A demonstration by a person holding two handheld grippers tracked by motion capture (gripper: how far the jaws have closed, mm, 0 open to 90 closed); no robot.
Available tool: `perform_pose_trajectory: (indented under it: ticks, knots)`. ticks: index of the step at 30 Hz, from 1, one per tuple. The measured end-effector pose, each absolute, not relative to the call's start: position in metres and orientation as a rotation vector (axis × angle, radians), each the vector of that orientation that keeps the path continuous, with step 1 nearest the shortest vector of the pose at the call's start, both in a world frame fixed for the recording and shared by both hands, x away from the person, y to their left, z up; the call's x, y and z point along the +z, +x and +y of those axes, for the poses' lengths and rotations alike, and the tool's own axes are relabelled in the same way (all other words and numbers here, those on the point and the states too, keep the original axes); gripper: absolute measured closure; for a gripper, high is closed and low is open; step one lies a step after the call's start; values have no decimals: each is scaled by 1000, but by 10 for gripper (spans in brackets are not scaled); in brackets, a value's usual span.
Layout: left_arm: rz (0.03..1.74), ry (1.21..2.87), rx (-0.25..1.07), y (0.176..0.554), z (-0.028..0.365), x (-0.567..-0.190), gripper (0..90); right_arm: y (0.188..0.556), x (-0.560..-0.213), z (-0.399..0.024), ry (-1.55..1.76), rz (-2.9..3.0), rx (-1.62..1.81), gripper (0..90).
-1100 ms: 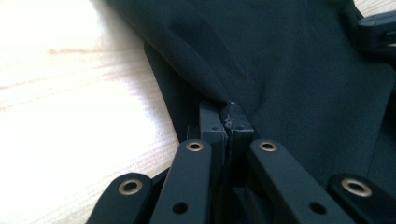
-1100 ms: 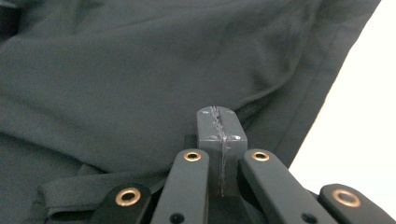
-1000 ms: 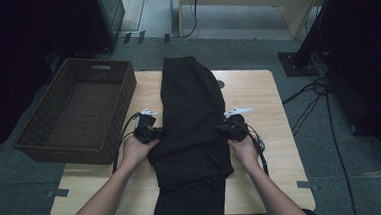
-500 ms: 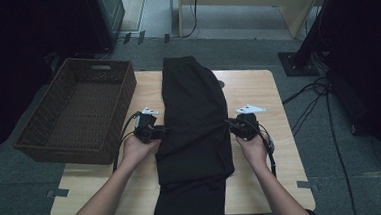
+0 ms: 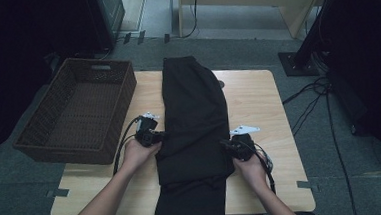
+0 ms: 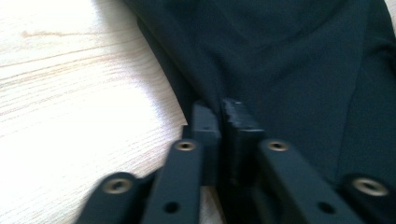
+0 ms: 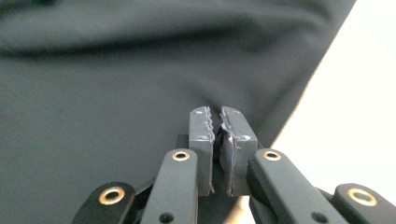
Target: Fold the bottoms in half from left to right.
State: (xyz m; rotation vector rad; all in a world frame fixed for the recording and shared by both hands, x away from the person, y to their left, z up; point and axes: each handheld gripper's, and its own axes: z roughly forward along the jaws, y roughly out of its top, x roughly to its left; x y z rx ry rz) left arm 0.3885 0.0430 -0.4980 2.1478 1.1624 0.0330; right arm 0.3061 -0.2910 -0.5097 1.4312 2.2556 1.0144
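Jaws on my left gripper (image 5: 156, 136) have just been closing and now stand pinched together on the left edge of the black garment (image 5: 194, 117); in the left gripper view (image 6: 223, 122) a thin fold of the dark cloth sits between the two pads. Jaws on my right gripper (image 5: 226, 144) have also just been closing, and in the right gripper view (image 7: 219, 126) the toothed pads meet on a small ridge of the same cloth (image 7: 116, 84) at its right edge.

The garment lies lengthwise down the middle of the tabletop (image 5: 258, 98), its far end reaching the far rim, its near end draping over the near edge toward me. It looks folded into a long narrow strip, somewhat wider at the near part. Cloth surface mostly flat, with a soft crease across it in the right gripper view.

My hands hold the grippers on either side of the strip, roughly across from each other, the right a touch nearer to me. Cables trail back from both along my forearms.

Pale wood grain (image 6: 70, 93) shows bare beside the cloth (image 6: 289, 60) in the left gripper view.

A dark woven basket (image 5: 78, 112) sits at the left of the tabletop, partly overhanging its left edge, just beside my left gripper but apart from the garment.
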Motion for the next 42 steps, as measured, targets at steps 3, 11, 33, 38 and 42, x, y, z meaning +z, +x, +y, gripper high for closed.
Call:
perform_pose_trajectory:
  ticks: [3,11,33,38,42]
  knots:
    - [1158,2147,45,388,43,-498,892,306,-510,-301,1428,2241,958,835]
    - [1170,2103,111,391,44,-489,585,314,-501,-314,1420,2142,1000,697]
    - [1222,2060,29,430,32,-503,880,406,-520,-289,1447,2074,1029,835]
    - [1161,2092,22,408,40,-499,889,384,-515,-297,1498,2139,1033,872]
    - [1125,2137,-4,382,46,-496,886,350,-513,-300,1496,2209,1060,872]
